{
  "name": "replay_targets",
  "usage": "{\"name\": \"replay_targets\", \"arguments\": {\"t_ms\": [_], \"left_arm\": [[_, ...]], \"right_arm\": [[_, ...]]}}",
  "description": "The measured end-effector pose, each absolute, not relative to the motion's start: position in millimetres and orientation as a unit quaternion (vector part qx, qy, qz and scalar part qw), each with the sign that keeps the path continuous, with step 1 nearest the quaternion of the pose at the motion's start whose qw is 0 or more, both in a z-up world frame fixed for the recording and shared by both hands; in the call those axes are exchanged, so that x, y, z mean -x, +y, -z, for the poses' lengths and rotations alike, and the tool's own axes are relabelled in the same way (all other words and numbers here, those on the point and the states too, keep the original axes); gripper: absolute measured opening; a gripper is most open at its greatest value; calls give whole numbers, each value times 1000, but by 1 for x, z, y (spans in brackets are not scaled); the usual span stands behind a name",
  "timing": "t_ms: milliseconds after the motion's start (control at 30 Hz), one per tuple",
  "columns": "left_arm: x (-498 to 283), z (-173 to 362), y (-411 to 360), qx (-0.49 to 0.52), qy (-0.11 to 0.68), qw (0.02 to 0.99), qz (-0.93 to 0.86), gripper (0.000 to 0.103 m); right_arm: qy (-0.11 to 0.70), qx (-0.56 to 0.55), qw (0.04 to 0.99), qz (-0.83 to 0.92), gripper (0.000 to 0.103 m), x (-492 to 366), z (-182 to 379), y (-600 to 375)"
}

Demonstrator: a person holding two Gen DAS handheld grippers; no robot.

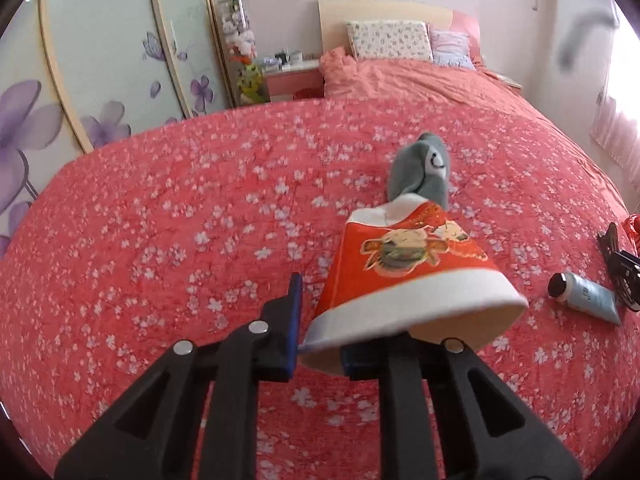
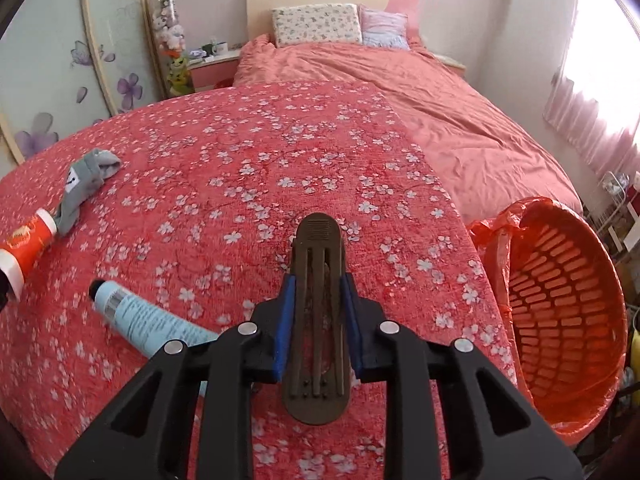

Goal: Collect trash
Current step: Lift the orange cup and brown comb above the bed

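Observation:
My left gripper (image 1: 322, 332) is shut on the rim of a red-and-white paper cup (image 1: 400, 256), which is tipped with its mouth towards me. One blue pad sits outside the wall; the other finger is hidden inside the cup. The cup (image 2: 24, 244) also shows at the left edge of the right wrist view. My right gripper (image 2: 319, 284) is shut on a dark brown hair clip (image 2: 319, 320), which lies lengthwise between the blue pads just above the bedspread. A pale blue tube (image 2: 148, 320) with a black cap lies left of that gripper; the tube (image 1: 584, 296) lies right of the cup.
A grey sock (image 1: 424, 168) lies behind the cup on the red flowered bedspread (image 1: 160, 220). An orange slatted basket (image 2: 560, 308) lined with a red bag stands tilted at the bed's right edge. Pillows, a nightstand and wardrobe doors are farther off.

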State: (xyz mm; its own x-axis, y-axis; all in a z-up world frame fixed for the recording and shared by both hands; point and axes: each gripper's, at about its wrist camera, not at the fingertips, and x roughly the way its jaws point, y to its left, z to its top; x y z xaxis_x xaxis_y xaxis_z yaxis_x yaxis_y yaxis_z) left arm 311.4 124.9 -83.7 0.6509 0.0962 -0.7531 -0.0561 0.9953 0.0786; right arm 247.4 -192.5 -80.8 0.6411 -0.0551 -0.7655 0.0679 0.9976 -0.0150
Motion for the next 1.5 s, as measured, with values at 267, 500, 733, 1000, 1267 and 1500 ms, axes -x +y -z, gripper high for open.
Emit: {"name": "replay_targets", "arguments": {"t_ms": [267, 500, 733, 1000, 1267, 1500], "left_arm": [[-314, 91, 125, -15, 432, 902, -17, 20], [-311, 93, 128, 0, 428, 904, -11, 19], [-305, 97, 126, 2, 433, 901, -14, 19], [-304, 97, 128, 2, 434, 901, -14, 20], [-303, 96, 134, 11, 433, 901, -14, 22], [-303, 95, 142, 19, 433, 901, -13, 23]], "right_arm": [[420, -70, 905, 20, 35, -250, 84, -214], [419, -62, 905, 27, 36, -251, 84, -208], [419, -67, 905, 26, 36, -248, 85, -209], [418, -71, 905, 25, 36, -247, 86, -212], [418, -75, 905, 25, 37, -246, 87, -214], [418, -75, 905, 24, 38, -247, 87, -215]]}}
